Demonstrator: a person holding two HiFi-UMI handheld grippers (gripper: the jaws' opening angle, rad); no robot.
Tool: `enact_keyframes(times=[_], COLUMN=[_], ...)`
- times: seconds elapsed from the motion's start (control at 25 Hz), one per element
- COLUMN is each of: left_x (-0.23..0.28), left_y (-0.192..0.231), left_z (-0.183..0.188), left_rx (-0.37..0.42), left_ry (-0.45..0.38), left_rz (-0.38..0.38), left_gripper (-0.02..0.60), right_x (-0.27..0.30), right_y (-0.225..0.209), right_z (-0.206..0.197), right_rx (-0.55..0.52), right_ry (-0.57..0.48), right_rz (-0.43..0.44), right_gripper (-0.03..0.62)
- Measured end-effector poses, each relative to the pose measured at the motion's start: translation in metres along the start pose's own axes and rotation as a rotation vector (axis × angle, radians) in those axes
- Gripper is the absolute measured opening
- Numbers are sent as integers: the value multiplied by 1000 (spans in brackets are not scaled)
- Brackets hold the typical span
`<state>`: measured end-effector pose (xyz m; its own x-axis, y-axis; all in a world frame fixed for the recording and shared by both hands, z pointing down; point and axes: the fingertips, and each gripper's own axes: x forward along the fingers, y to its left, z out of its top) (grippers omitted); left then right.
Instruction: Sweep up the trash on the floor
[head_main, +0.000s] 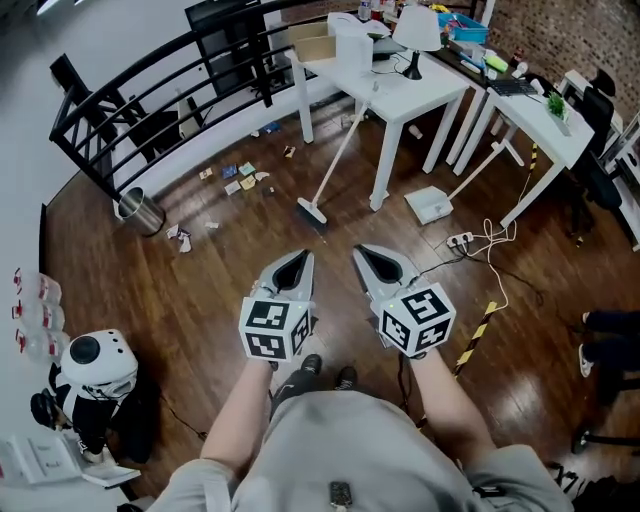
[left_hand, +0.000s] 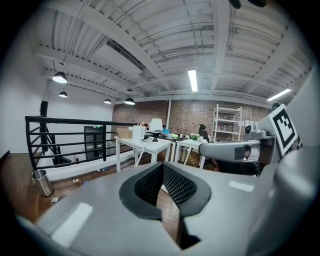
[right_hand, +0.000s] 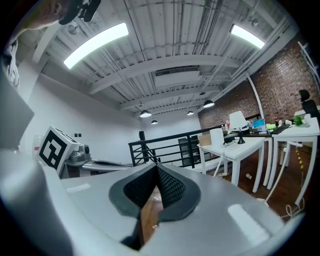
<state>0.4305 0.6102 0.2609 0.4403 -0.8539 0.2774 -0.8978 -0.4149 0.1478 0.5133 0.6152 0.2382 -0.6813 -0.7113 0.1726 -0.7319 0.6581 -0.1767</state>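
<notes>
Two shut, empty: left tool (head_main: 300, 260), right tool (head_main: 366, 255) | dimpled black pads (left_hand: 175, 185) | slim broom (head_main: 338, 152) against white table (head_main: 425, 88)

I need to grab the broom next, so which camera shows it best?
The head view: the whole broom leans against the white table, bristles on the floor. Both gripper views show only a thin slanted bit of handle beside that table.

The floor (head_main: 230, 300) is dark wood planking with a glossy polish. The bin (head_main: 140, 212) is shiny metal and the railing (left_hand: 75, 120) is matt black metal. The tables (head_main: 420, 90) are smooth and white (painted, by the look). The left gripper (head_main: 300, 256) and right gripper (head_main: 362, 250) have smooth grey plastic shells, and the pads (left_hand: 177, 186) are black, dimpled and rubbery.
</notes>
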Motion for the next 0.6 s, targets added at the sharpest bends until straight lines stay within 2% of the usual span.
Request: enact_keyframes(times=[0.32, 0.6], left_x=[50, 138], left_y=[8, 37], left_z=[4, 15], left_rx=[-7, -23], left_ry=[24, 32], left_rz=[-19, -90], left_gripper=[8, 8], right_x=[20, 77], right_y=[-50, -111], right_z=[-1, 4], right_rx=[33, 36], right_ry=[14, 39], right_rz=[-37, -97], right_gripper=[0, 0])
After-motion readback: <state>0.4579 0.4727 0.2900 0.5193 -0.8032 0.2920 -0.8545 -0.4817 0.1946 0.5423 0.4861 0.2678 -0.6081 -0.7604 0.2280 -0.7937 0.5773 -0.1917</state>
